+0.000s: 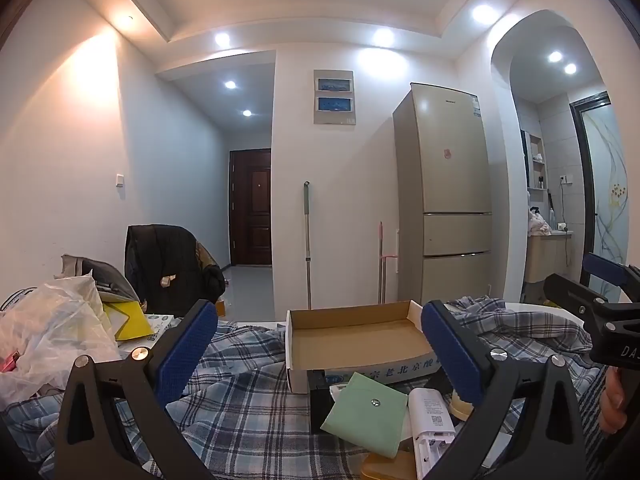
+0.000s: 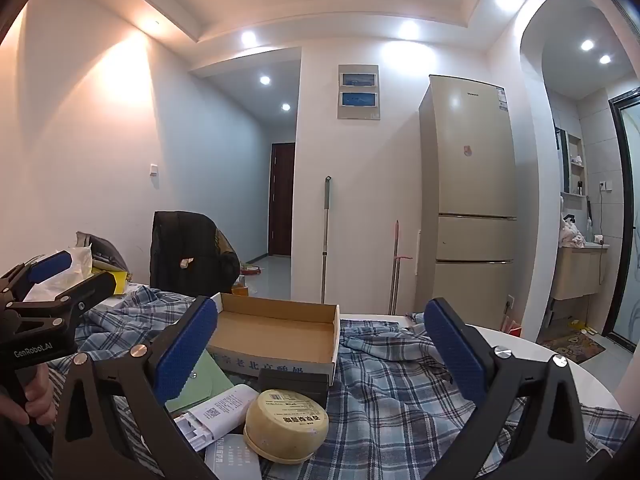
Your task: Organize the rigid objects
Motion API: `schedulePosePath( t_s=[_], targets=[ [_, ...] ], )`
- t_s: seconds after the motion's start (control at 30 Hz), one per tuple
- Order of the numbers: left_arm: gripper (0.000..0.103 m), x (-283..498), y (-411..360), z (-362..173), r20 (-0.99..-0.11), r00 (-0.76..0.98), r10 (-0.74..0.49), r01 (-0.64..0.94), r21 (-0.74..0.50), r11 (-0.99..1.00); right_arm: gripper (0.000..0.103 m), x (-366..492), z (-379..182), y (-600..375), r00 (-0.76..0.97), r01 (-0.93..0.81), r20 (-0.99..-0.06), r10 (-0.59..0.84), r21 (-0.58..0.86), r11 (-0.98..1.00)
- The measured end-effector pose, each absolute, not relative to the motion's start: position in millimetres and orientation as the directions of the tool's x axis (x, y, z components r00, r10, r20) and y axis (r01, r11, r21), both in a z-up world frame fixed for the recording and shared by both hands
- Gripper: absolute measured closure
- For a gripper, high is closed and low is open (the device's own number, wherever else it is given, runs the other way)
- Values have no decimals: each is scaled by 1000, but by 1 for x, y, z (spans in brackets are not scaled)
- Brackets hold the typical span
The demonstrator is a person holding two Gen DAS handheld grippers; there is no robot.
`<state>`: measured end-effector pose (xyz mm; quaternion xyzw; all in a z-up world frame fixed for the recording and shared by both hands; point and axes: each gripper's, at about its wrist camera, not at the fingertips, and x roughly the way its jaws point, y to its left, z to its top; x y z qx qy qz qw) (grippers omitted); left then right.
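A: Where is the cardboard tray (image 2: 276,330) found?

B: It is seen lying open and empty on the plaid cloth (image 2: 400,384), just beyond a small heap of items: a round yellow tub (image 2: 286,424), a white charger box (image 2: 218,410), a green envelope (image 1: 366,412) and a black box (image 2: 294,382) pressed against the tray's front wall.

A: How are the grippers held?

B: Both are spread wide, with nothing between the blue pads. The right gripper (image 2: 320,360) is poised just behind the tub, which lies low and slightly left of its centre line. The left gripper (image 1: 320,356) is placed over the envelope and charger box.

A: Which is nearer the tub?

B: The right one, it is judged. The tub is round, so no long axis is offered; its labelled lid is tilted toward the camera. The charger box's long axis is angled away to the right, toward the tray, whose long side is laid across the view.
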<state>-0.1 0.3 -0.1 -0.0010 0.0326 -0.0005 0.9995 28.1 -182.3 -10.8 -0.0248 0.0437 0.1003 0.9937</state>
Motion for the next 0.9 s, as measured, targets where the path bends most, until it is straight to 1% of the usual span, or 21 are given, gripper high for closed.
schedulePosePath(
  t_s=[0.37, 0.53, 0.9],
  targets=[
    [0, -9, 3, 4, -34, 999, 1, -1, -15, 1000, 0, 27, -11, -182, 978, -200, -75, 197, -41, 979],
    [0, -5, 2, 7, -47, 999, -12, 12, -7, 1000, 0, 28, -10, -181, 978, -202, -66, 199, -40, 979],
    [0, -11, 2, 6, -37, 999, -11, 11, -8, 1000, 0, 20, -5, -180, 983, -178, -55, 175, -65, 982]
  ],
)
